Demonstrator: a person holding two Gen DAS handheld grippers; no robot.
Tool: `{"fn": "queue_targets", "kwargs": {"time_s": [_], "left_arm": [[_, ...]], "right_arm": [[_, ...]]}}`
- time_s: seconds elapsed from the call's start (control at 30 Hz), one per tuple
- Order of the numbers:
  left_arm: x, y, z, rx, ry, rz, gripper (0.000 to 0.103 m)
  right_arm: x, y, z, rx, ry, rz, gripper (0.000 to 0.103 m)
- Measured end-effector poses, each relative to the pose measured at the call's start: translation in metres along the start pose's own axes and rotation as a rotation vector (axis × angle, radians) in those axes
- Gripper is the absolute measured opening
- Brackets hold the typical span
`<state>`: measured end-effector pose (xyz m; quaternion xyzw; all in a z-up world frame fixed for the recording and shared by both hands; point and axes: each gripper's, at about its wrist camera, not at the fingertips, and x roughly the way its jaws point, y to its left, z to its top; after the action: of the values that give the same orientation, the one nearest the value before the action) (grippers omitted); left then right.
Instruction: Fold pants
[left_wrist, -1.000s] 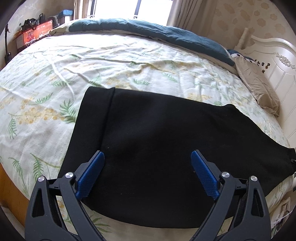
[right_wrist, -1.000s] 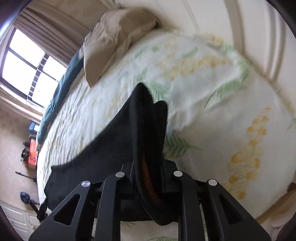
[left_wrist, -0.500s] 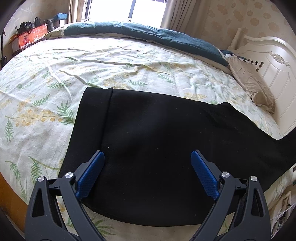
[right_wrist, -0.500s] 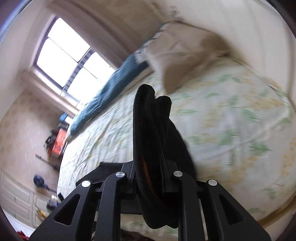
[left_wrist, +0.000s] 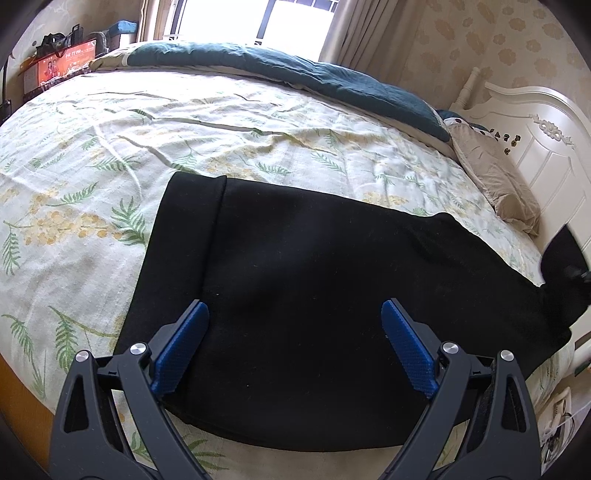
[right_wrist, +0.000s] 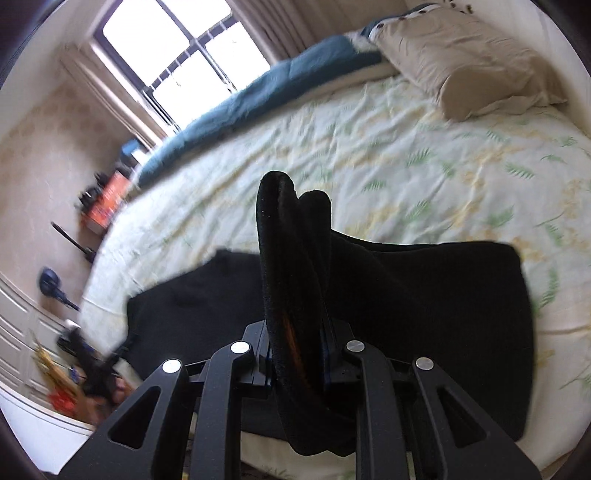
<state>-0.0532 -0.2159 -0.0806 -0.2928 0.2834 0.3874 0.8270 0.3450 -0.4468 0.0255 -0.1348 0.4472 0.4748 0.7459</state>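
Note:
Black pants (left_wrist: 295, 295) lie flat across the near side of the bed, waistband end to the left. My left gripper (left_wrist: 295, 314) hovers open above their left half, its blue pads (left_wrist: 181, 350) wide apart with nothing between them. At the far right of the left wrist view, the raised end of the pants (left_wrist: 561, 266) lifts off the bed. In the right wrist view my right gripper (right_wrist: 297, 347) is shut on a bunched fold of the black pants (right_wrist: 291, 266), which stands up between the jaws, over the rest of the pants (right_wrist: 424, 314).
The bed (left_wrist: 221, 122) has a leaf-patterned sheet. A teal duvet (left_wrist: 314, 77) lies along its far side and a beige pillow (left_wrist: 495, 177) rests by the white headboard (left_wrist: 543, 133). Boxes and bags (left_wrist: 62, 66) stand at the far left. Floor clutter (right_wrist: 74, 369) sits beside the bed.
My right gripper has swept the held end of the pants leftward over the rest of the pants, rolling as it went. The left gripper has stayed put and open.

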Motion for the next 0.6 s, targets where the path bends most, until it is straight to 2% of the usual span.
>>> {"fn": "queue_targets", "kwargs": {"time_s": [0.27,0.6], "left_arm": [[0.000,-0.001,-0.001,-0.001,-0.002,-0.004,0.095],[0.002,-0.002,-0.002,0.006,-0.004,0.007,0.095]], "right_arm": [[0.057,0.031,-0.029,-0.075,0.072,-0.125,0.018],[0.077,0.056,-0.044,-0.152,0.065,-0.236,0.020]]}}
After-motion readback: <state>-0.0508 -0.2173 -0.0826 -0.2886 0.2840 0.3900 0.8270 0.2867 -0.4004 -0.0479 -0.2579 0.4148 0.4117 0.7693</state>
